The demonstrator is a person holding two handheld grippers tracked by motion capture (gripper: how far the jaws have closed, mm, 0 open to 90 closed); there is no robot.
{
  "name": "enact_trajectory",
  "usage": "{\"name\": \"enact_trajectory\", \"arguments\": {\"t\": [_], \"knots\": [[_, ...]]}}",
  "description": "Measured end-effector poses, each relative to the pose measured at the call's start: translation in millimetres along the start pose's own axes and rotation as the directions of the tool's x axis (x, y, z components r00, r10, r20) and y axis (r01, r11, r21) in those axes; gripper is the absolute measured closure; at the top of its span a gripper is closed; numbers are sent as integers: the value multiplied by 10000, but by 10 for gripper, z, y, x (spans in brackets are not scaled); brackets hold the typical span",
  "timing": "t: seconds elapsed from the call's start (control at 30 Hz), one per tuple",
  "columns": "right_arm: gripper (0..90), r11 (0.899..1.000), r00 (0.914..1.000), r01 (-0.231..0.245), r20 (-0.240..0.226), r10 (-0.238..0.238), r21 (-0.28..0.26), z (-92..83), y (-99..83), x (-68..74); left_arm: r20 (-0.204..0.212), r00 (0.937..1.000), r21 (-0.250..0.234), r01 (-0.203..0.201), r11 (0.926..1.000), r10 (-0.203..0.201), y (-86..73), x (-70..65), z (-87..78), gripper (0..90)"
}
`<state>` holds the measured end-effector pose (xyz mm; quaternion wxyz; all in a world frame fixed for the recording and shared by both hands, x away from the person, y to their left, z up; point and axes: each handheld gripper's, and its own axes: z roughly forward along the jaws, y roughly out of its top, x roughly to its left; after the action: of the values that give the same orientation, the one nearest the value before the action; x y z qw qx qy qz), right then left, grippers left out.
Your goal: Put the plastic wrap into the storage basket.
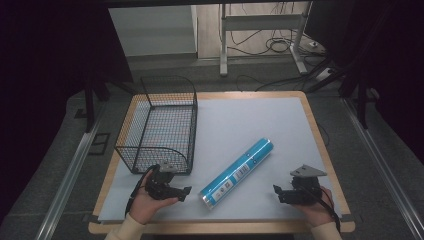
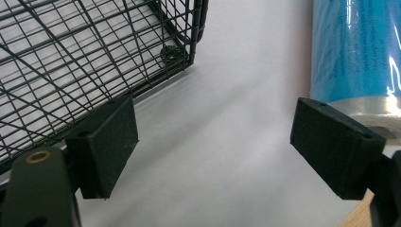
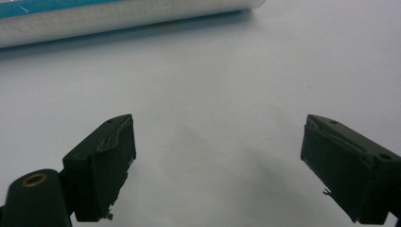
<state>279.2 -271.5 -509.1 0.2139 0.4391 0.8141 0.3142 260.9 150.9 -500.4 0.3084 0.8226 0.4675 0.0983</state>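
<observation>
Wire basket and blue roll on a grey mat.

The basket [image 1: 159, 125] at far left holds nothing. The roll [image 1: 237, 172] lies slantwise mid-table, between the left gripper [image 1: 186, 192] and right gripper [image 1: 276, 191], both wide apart at the jaws and gripping nothing.

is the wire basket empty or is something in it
Empty: through the wire basket mesh only the grey mat shows. The blue tube lies outside it, on the mat.

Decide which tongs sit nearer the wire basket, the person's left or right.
Left. The left tongs sit just below the wire basket at its near right corner. The right tongs lie far off, beyond the blue tube.
</observation>
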Motion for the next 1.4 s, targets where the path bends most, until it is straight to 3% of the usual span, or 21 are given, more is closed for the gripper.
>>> {"name": "enact_trajectory", "arguments": {"t": [0.17, 0.83, 1.1, 1.4], "knots": [[115, 10000, 10000, 28, 21, -28, -11, -3, -3, -10, 106, 9999, -104, 137, 9999, -136, 7, -11, -14, 152], [123, 9998, 9997, 197, 125, -198, 58, -7, -12, -22, 69, 9996, -82, -280, 9996, 280, 142, -156, -50, 153], [125, 9995, 9994, 320, 88, -321, 85, 3, -36, -17, 161, 9993, -123, -335, 9994, 337, 299, -232, -88, 160], [127, 9995, 9995, 305, 59, -305, 95, 5, -48, -33, 195, 9974, -28, -692, 9976, 692, 489, -336, -82, 156]]}}
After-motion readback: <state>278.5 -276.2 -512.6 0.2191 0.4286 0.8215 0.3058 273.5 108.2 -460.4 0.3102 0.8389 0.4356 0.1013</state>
